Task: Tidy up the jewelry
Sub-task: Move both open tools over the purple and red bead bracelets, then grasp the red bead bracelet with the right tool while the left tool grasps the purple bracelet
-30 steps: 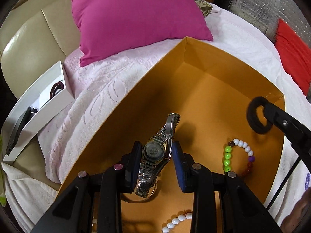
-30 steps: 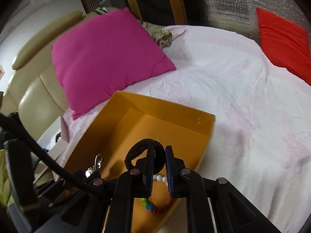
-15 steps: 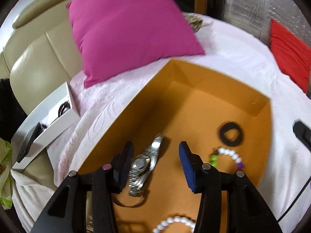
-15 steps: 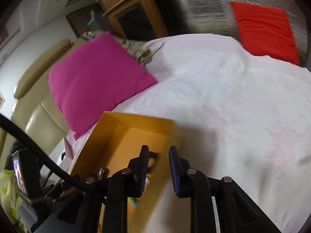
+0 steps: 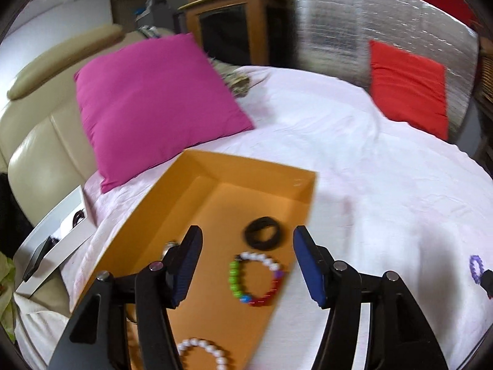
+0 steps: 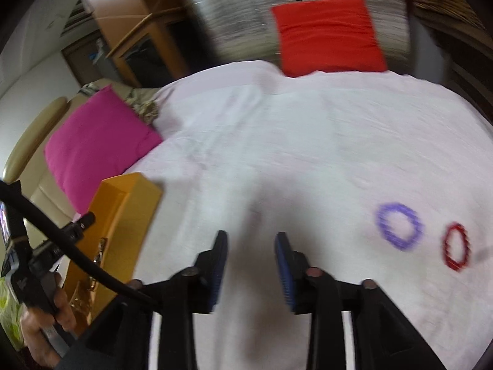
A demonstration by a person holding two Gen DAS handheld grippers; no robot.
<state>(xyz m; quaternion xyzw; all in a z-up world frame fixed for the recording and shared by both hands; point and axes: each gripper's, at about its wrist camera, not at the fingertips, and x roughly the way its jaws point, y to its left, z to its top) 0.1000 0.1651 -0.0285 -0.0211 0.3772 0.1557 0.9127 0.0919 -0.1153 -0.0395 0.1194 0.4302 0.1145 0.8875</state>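
Left wrist view shows the orange box (image 5: 197, 185) on the bed (image 5: 354, 160), now holding the black ring (image 5: 264, 237) and colored bead bracelet (image 5: 255, 279) I just released; my left tongs (image 5: 248, 262) hang open above them. My right tongs (image 6: 251, 265), open and empty, have swung right toward the purple ring (image 6: 399, 225) and red ring (image 6: 456, 251), still loose on the bed.

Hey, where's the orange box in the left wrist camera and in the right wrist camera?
Left wrist view: the orange box fills the lower centre, its floor showing between the open left gripper.
Right wrist view: the orange box stands at the left edge, left of the open right gripper.
Shared landmark: the magenta pillow just behind the box.
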